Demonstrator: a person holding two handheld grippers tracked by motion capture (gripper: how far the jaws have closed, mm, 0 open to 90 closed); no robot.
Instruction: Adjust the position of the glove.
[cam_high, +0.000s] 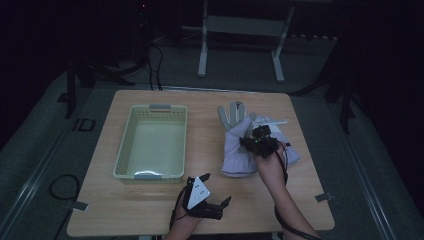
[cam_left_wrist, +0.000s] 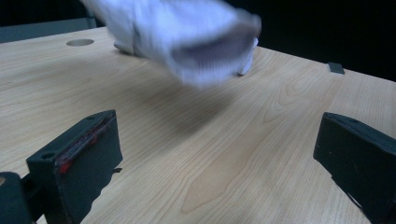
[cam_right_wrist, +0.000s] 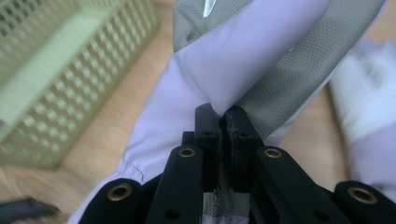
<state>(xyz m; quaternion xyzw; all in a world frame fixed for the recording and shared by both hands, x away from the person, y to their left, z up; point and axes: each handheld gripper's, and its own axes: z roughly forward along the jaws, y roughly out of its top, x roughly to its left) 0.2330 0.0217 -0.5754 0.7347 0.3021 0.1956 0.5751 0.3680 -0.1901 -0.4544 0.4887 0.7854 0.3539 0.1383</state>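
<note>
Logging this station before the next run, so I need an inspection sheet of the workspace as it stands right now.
Surface: light wooden table, bare near its front edge.
Job's things: white-and-grey glove lying right of centre, with a second glove partly under it; pale green basket at the left, nothing seen inside.
Clutter: nothing seen on the tabletop.
Grippers: right gripper shut on the glove's fabric; left gripper open, jaws wide apart, low over the front edge and pointing toward the gloves.
Cables: a black cable runs along the right forearm; another loops on the floor at the left.
Surroundings: dark room, grey floor, white frame legs behind the table.
</note>
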